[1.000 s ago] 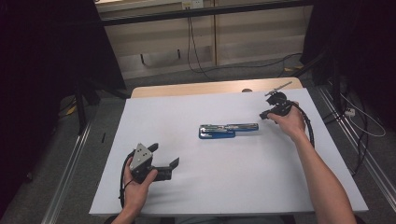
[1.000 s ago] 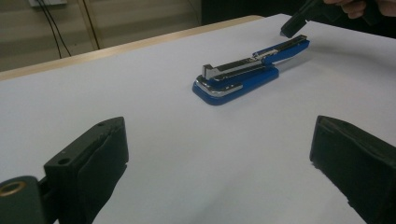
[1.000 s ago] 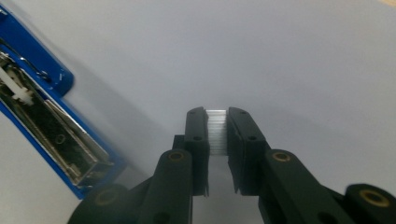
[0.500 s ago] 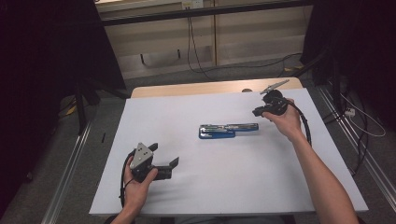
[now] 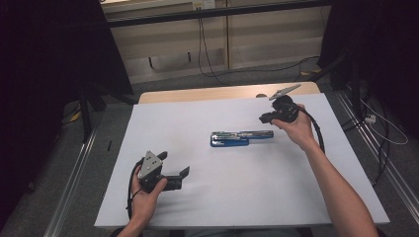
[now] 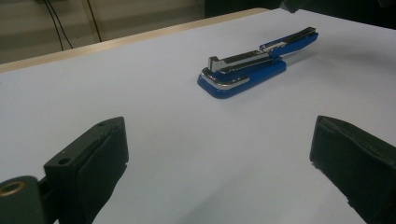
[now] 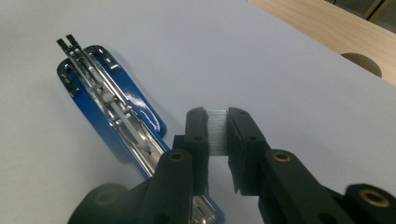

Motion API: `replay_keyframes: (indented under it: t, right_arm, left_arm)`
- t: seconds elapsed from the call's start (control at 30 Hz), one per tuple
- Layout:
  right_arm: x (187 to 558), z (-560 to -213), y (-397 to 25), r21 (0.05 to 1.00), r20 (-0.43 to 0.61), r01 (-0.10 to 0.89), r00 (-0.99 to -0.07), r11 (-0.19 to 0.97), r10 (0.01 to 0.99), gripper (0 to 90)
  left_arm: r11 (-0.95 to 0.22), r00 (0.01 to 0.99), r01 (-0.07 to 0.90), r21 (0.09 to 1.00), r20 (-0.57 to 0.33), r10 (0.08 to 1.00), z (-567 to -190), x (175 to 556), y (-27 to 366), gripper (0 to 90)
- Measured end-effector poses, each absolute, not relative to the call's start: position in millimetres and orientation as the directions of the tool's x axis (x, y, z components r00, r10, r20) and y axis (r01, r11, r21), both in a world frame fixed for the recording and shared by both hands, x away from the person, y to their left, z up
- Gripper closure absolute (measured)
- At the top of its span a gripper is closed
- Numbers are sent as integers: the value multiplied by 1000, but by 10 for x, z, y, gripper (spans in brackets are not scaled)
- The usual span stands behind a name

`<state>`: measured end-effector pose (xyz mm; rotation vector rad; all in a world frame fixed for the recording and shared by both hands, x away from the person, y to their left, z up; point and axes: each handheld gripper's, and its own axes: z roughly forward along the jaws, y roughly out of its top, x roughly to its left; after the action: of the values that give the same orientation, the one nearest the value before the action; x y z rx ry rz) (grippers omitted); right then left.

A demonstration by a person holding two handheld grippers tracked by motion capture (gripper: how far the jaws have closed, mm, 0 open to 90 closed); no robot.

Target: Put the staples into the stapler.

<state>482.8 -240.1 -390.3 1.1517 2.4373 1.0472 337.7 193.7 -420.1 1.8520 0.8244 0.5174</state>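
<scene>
Resting low at the near left of the desk (image 5: 207, 212), the left gripper (image 5: 174, 172) sits in the person's left hand (image 5: 143, 197), its jaws spread wide with nothing between them. In the left gripper view those two black jaws stand far apart over bare white surface, and the blue stapler (image 6: 254, 65) lies well beyond them.

Farther in, near the middle of the desk, the blue stapler (image 5: 241, 138) lies flat on the white sheet, lengthwise across the desk, folded open. The right gripper view shows its blue base and the silver metal staple channel (image 7: 107, 102) exposed along it; whether any staples sit in the channel cannot be told.

Beyond and to the right, the right hand (image 5: 296, 126) holds the right gripper (image 5: 264, 118) just off the stapler's right end, raised above the desk. In its own view, the right gripper (image 7: 217, 133) has its jaws drawn close on a small pale strip of staples (image 7: 217, 130) pinched between the pads, with the stapler just beside and below them.

At the far edge, bare wood of the desk shows past the white sheet, with a round hole (image 7: 362, 63) in it.
</scene>
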Motion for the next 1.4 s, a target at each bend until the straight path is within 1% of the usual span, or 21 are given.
replay_keyframes:
  t: [0.47,0.77,1.4]
  right_arm:
    - [4799,-3813,-2182,707,70,530,-711,468,700,794]
    - [4795,-3815,-2032,712,80,507,-746,486,661,794]
    - [4802,-3791,-1782,710,80,469,-794,525,602,794]
  left_arm:
    - [-262,675,307,915,-15,738,-4193,3373,1938,46]
    - [-259,673,310,915,-18,740,-4194,3383,1951,46]
    - [-260,676,316,912,-24,737,-4202,3402,1959,47]
